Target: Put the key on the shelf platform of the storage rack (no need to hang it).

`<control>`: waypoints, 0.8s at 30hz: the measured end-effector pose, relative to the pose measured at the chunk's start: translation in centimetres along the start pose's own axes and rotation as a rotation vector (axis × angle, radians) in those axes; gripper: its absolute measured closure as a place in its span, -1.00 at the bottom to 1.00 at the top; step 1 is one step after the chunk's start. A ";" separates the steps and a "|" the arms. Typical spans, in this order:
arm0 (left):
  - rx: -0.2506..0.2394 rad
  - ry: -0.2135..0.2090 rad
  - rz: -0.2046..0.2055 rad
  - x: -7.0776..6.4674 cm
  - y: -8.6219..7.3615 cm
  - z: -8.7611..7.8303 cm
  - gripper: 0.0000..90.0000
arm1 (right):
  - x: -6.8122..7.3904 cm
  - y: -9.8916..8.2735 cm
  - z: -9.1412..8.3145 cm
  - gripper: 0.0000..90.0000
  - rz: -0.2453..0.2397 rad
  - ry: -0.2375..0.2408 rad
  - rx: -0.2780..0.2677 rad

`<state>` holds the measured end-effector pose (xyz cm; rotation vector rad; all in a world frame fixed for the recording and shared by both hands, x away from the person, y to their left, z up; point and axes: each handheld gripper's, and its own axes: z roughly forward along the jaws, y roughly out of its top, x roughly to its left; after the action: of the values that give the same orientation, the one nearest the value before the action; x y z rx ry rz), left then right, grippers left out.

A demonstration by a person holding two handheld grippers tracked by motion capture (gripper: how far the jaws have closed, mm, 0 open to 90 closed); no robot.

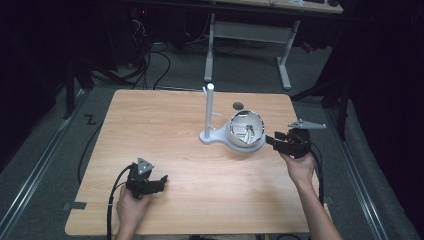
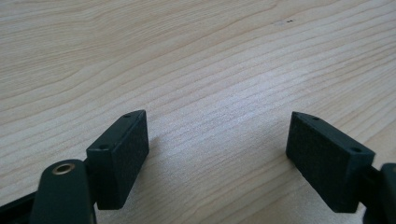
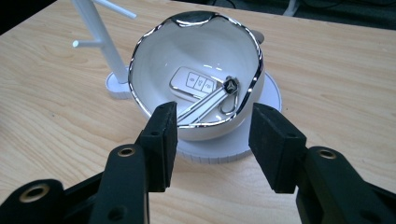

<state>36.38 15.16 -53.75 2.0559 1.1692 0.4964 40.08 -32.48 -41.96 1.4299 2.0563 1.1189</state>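
the bowl (image 3: pixel 196 70) sat at center right of the high view on a white stand (image 3: pixel 243 149), with a car key (image 3: pixel 205 93) inside. our right gripper (image 3: pixel 212 130) faced its rim, jaws apart and empty. at lower left, our left gripper (image 2: pixel 217 154) gaped wide over bare table (image 2: pixel 187 56).

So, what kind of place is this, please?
Probably a lab or workshop set up for recording, not a home. A bare wooden table stands on grey carpet, loose cables run across the floor behind it, and an office desk frame stands further back in a dark room.
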 end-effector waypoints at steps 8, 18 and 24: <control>0.000 0.000 0.000 0.0 0.0 0.0 -0.52 | 0.2 -1.1 -1.2 0.17 -0.001 0.006 -0.022; -0.001 0.000 0.000 0.0 0.0 0.0 -0.52 | 1.2 -2.5 -2.5 0.16 -0.001 0.042 -0.030; -0.001 0.000 0.000 0.0 0.0 0.0 -0.52 | 1.7 -3.1 -2.6 0.15 -0.031 0.030 -0.016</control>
<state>36.39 15.15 -53.76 2.0553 1.1691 0.4967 35.73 -32.43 -42.67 1.3769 2.0787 1.1478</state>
